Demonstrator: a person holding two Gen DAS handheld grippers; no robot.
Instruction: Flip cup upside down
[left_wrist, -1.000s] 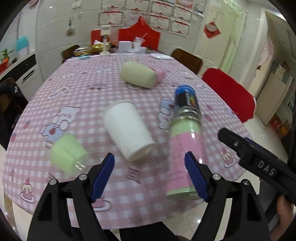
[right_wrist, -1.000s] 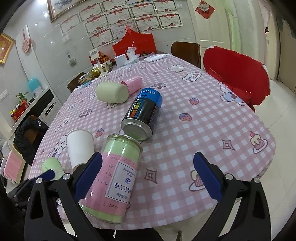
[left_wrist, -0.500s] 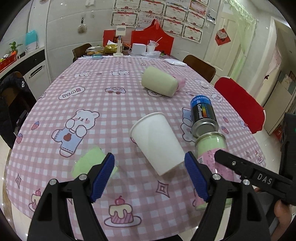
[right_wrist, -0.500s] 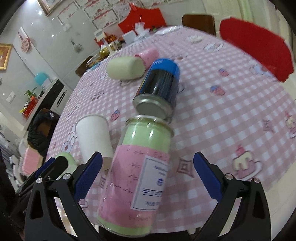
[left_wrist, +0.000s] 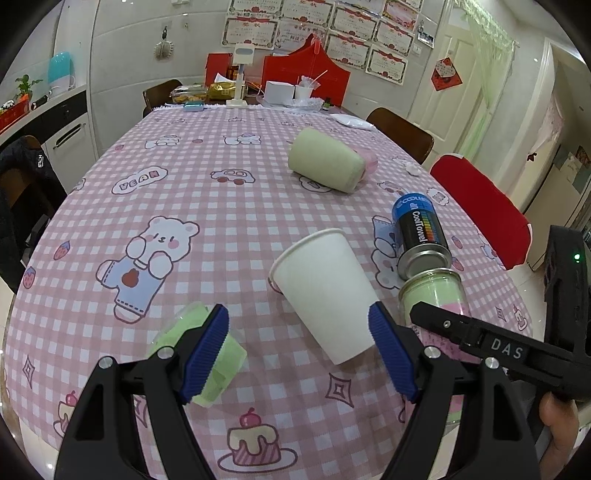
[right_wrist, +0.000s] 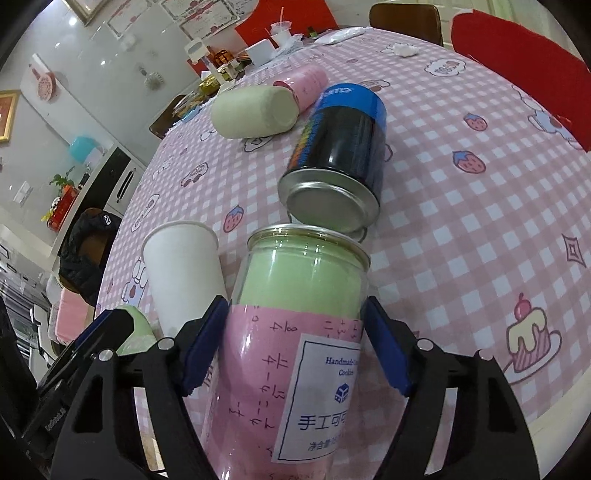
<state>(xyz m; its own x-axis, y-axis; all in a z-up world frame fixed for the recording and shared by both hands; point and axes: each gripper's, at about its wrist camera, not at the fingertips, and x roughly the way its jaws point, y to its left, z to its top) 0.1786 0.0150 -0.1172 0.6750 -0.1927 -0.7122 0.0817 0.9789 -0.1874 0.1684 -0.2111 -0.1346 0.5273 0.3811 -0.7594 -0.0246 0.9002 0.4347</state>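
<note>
Closing in over the last second, the right gripper (right_wrist: 293, 350) now has both blue pads against the pink-and-green cookie jar (right_wrist: 295, 343), clamped on it; the jar's lower end is cut off by the frame. Largest in sight is the table (left_wrist: 207, 206) under a pink checked cloth with bears and cakes, in a tiled kitchen with framed certificates and a red chair (left_wrist: 480, 206). Next, the white paper cup (left_wrist: 325, 291) lies on its side near the table's front edge, its long axis running roughly front to back, its mouth pointing away; the rim hides its interior. The left gripper (left_wrist: 299, 354) hovers spread wide before the cup's base, touching nothing. A dark CoolTowel can (left_wrist: 419, 232) lies just beside the jar. A small green container (left_wrist: 207, 354) sits partly hidden behind the left pad.
</note>
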